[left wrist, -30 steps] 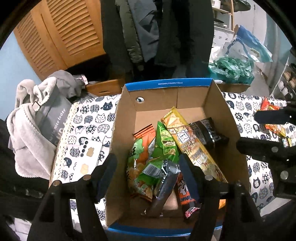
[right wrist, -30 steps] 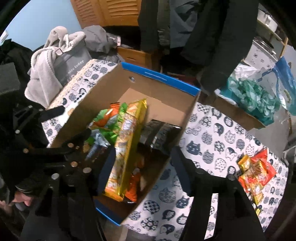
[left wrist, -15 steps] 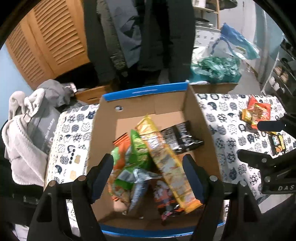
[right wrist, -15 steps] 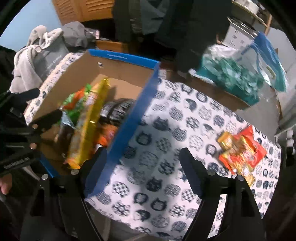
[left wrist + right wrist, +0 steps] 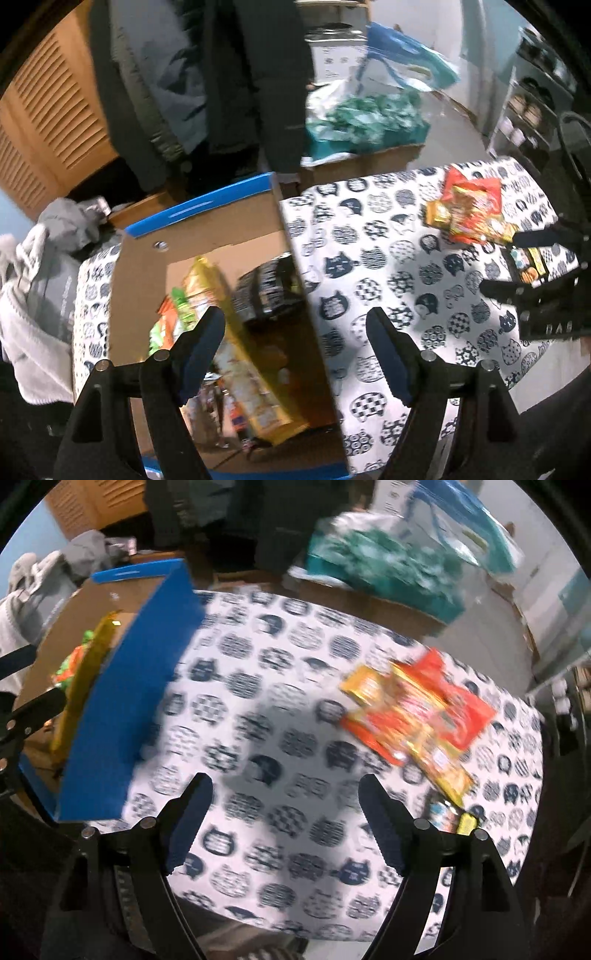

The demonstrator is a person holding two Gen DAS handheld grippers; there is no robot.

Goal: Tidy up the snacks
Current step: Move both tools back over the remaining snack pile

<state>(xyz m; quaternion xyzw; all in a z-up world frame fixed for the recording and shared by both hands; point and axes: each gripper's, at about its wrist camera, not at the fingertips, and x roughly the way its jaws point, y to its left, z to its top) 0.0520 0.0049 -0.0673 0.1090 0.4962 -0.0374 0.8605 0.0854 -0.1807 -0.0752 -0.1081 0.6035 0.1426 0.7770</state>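
Note:
A blue-rimmed cardboard box stands on the left of the cat-print tablecloth and holds several snack packets, among them a long yellow one and a black one. A pile of red and yellow snack packets lies on the cloth to the right. My left gripper hangs open and empty over the box's right wall. My right gripper is open and empty above bare cloth, between the box and the pile; it also shows in the left wrist view.
The tablecloth ends at a near edge. Small packets lie near the right fingertip. Behind the table stand a box with teal bags, hanging coats and louvred doors; grey clothing is piled at the left.
Both grippers swung right, off the box's middle: the left now straddles its right wall, the right hangs over open cloth nearer the red pile. Both jaws stand wider than a second ago.

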